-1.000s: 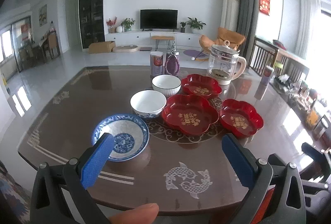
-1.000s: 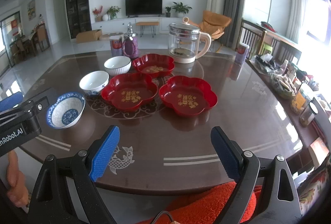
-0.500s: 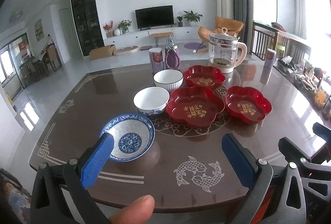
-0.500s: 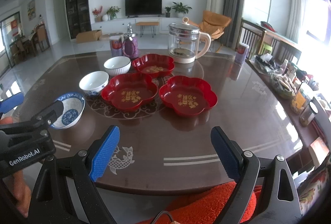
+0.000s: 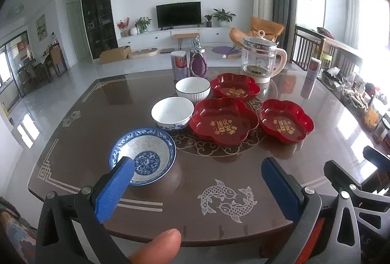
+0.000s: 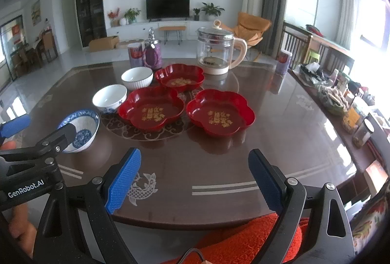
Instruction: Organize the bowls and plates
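Note:
A blue-patterned bowl (image 5: 143, 154) (image 6: 81, 129) sits near the table's front left. Behind it stand a white bowl with blue base (image 5: 172, 112) (image 6: 110, 98) and a ribbed white bowl (image 5: 193, 88) (image 6: 137, 77). Three red flower-shaped plates lie to their right: middle (image 5: 223, 120) (image 6: 151, 110), right (image 5: 286, 120) (image 6: 219, 112), back (image 5: 235, 88) (image 6: 180, 77). My left gripper (image 5: 197, 171) is open and empty, its left finger over the blue bowl's near rim. My right gripper (image 6: 194, 162) is open and empty above the table's front edge.
A glass kettle (image 5: 262, 59) (image 6: 219, 51), a tin can (image 5: 180, 66) and a purple bottle (image 5: 198, 64) stand at the back of the brown table (image 5: 97, 117). Jars and snacks (image 6: 351, 107) crowd the right side. The left gripper's body (image 6: 29, 159) shows in the right wrist view.
My left gripper has moved forward and slightly left toward the blue-patterned bowl, which now looks closer. My right gripper has stayed still. Nothing on the table has moved.

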`<action>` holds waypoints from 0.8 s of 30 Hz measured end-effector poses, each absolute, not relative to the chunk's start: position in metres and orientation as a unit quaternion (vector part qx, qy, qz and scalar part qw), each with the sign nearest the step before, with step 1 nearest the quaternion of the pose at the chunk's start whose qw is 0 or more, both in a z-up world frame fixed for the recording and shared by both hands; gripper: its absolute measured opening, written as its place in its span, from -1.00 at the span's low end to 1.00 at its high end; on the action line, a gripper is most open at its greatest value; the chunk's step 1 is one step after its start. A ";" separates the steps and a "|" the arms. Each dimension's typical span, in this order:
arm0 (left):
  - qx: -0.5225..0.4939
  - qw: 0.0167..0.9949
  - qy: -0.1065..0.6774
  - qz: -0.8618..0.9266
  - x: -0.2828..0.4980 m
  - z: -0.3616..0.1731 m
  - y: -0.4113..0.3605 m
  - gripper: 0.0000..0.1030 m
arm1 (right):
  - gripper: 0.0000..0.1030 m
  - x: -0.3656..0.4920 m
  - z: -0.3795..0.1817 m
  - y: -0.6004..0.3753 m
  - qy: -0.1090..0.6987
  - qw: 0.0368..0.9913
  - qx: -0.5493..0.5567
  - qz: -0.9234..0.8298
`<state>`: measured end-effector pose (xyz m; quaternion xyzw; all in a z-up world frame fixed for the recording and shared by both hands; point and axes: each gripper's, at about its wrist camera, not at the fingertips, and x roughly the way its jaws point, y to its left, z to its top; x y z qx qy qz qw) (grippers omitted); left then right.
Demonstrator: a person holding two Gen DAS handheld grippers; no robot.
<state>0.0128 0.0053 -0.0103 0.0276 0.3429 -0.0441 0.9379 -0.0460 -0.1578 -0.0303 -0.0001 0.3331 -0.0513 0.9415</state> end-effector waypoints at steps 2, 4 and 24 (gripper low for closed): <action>0.023 0.937 0.345 -0.041 0.014 -0.011 0.008 1.00 | 0.79 -0.047 -0.030 -0.159 0.332 0.942 0.002 -0.053; 0.019 0.936 0.351 -0.033 0.016 -0.013 0.011 1.00 | 0.79 -0.047 -0.030 -0.160 0.332 0.942 0.005 -0.054; 0.004 0.926 0.377 -0.013 0.024 -0.022 0.020 1.00 | 0.79 -0.045 -0.035 -0.167 0.346 0.936 0.015 -0.060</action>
